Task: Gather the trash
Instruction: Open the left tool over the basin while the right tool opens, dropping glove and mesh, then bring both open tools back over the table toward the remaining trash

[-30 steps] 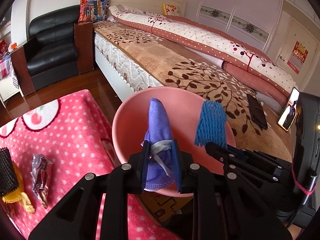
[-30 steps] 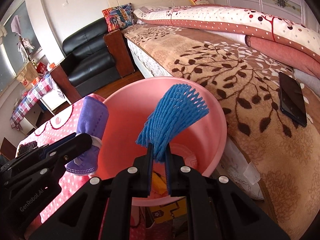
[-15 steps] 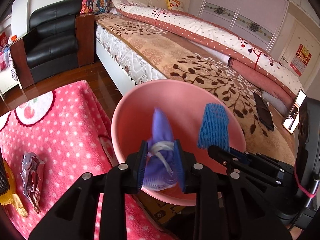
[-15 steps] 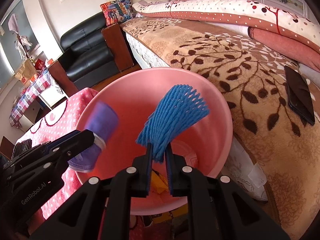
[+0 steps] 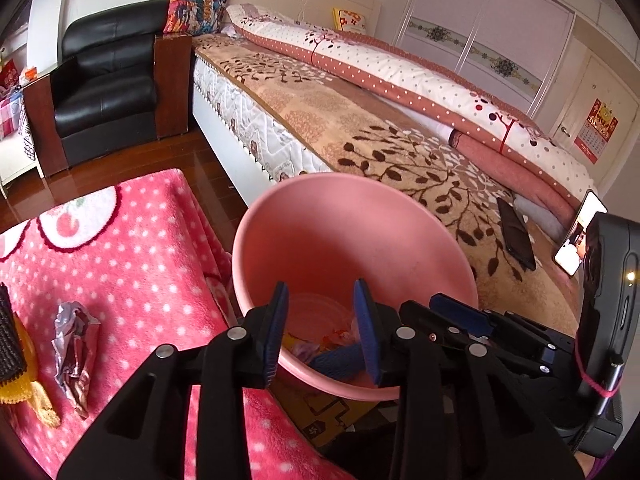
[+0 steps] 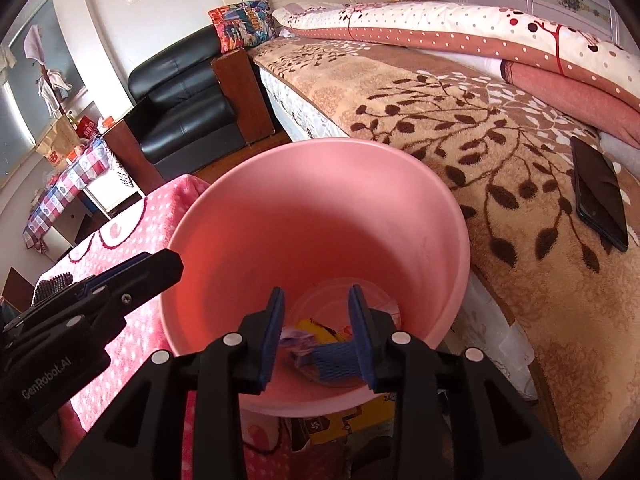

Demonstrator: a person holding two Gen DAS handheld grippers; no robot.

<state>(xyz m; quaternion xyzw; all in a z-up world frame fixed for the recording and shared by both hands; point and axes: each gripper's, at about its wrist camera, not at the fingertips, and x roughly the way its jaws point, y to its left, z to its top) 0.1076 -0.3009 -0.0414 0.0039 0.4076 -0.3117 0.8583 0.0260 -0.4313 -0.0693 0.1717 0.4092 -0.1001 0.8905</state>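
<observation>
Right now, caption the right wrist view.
Right tool opening over pink bin, blue foam net dropped inside.

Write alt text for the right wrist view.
The right gripper, jaws opening and empty, hangs over a pink bin with a blue foam net and other scraps at its bottom. The left gripper reaches in beside it; a bed lies behind.

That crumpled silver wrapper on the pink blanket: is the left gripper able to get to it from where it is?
Probably yes. The left gripper is opening, holding nothing, and the crumpled wrapper lies uncovered nearby.
</observation>
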